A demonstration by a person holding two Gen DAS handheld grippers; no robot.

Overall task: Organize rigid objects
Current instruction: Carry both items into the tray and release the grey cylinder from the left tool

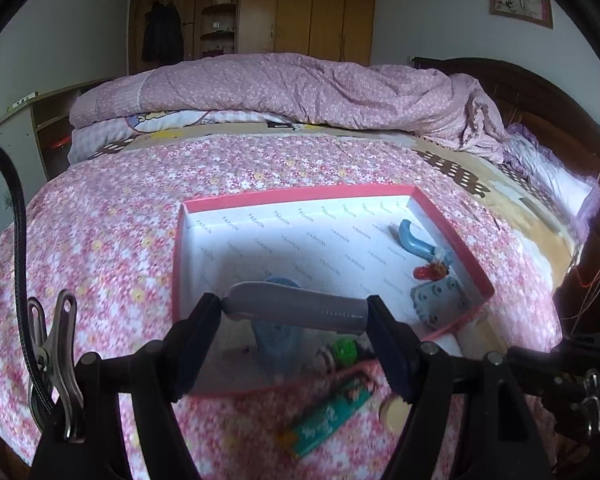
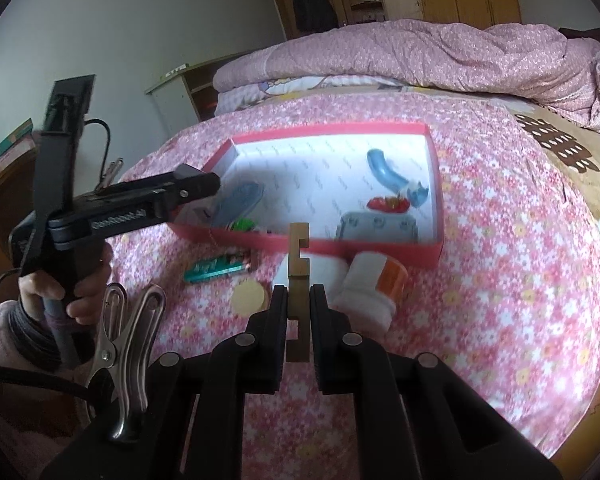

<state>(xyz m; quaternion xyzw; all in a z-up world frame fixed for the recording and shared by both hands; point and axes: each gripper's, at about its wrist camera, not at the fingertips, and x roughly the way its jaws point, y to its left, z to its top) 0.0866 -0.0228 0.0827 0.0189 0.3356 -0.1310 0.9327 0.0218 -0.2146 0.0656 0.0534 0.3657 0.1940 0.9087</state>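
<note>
Above the red box (image 1: 452,224) on the bed (image 1: 100,248), the left gripper (image 1: 294,312) grasps a grey handle (image 1: 296,310) crosswise. Just short of the box, the right gripper (image 2: 299,300) is clenched on an upright notched wooden block (image 2: 298,264).

Left gripper (image 1: 294,312): tilted downward above the red box (image 1: 300,195), its 2 fingers clamped on the ends of a grey handle (image 1: 296,307). Right gripper (image 2: 299,300): short of the box's near wall, jaws closed tight on an upright notched wooden piece (image 2: 298,264). The person's left hand (image 2: 66,280) grips the left unit's handle.
</note>
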